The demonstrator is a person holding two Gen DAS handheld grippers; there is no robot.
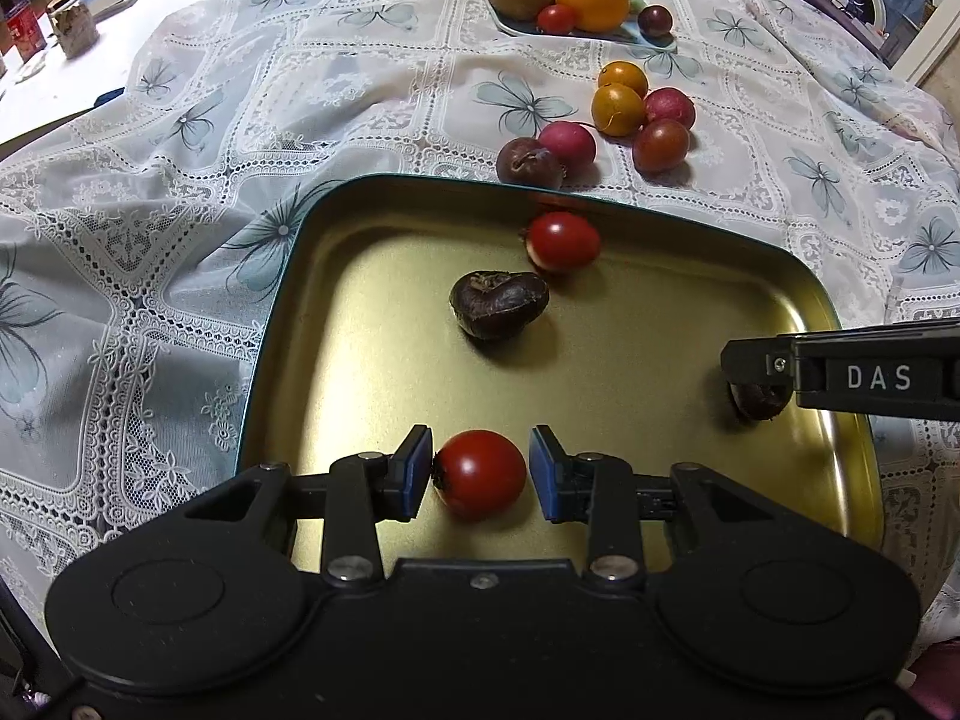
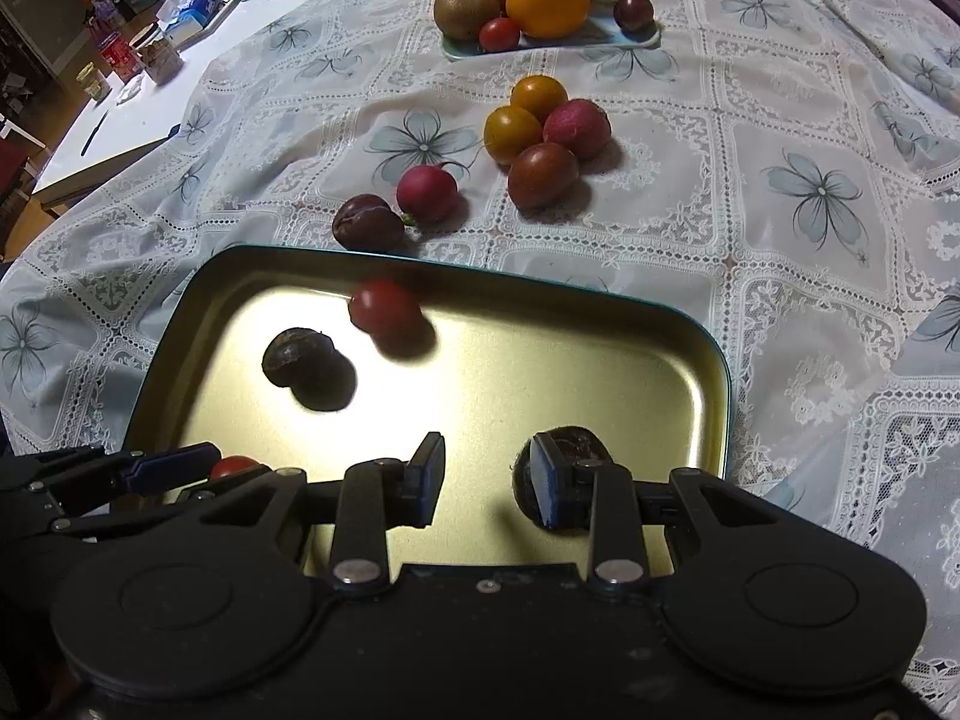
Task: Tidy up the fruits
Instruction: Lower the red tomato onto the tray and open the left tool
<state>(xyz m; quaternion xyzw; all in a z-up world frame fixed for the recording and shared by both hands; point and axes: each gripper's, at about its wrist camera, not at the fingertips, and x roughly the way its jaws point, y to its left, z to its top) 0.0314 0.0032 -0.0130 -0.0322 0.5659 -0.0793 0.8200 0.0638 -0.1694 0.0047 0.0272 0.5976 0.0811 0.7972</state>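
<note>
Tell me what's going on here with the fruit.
A person with a handheld gripper in each hand is sorting small fruit into a gold tray. The left gripper brackets a cherry tomato lying in the tray; whether it's gripped is unclear. The right gripper stands open over a dark fruit near the tray's right edge. More fruit waits on the tablecloth.

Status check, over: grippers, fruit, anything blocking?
Left gripper brackets cherry tomato in gold tray, grip unconfirmed. Right gripper open, empty, one finger in front of a chestnut. Nothing blocking.
</note>
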